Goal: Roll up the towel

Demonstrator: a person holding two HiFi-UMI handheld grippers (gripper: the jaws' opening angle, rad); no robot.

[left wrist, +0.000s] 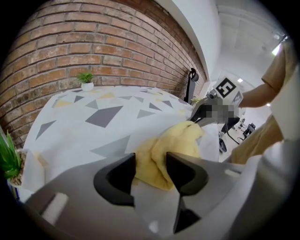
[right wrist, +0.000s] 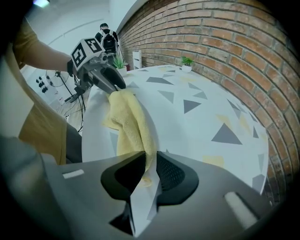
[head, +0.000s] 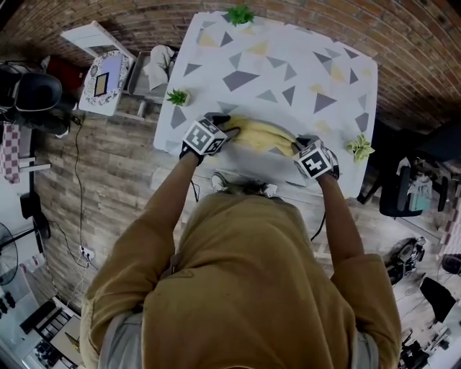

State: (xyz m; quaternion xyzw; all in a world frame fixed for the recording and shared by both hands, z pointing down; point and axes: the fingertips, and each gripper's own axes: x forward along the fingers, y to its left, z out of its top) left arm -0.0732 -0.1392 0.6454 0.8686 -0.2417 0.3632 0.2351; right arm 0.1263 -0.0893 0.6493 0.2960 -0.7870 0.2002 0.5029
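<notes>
A yellow towel [head: 263, 135] lies bunched along the near edge of the table [head: 274, 65], which has a white cloth with grey and yellow triangles. My left gripper [head: 220, 131] holds the towel's left end, and a thick fold of towel [left wrist: 171, 147] fills the gap in my left gripper [left wrist: 151, 165]. My right gripper [head: 302, 149] holds the right end, and in its own view my right gripper [right wrist: 151, 164] pinches a thin edge of the towel [right wrist: 129, 124]. The towel stretches between both grippers, partly gathered into a loose roll.
Small potted plants stand at the table's far edge [head: 240, 14], left edge [head: 177, 97] and right edge [head: 359, 148]. A brick wall [left wrist: 70, 42] runs behind the table. A white stand [head: 101, 68] sits on the wooden floor at left, and a dark chair [head: 403, 189] at right.
</notes>
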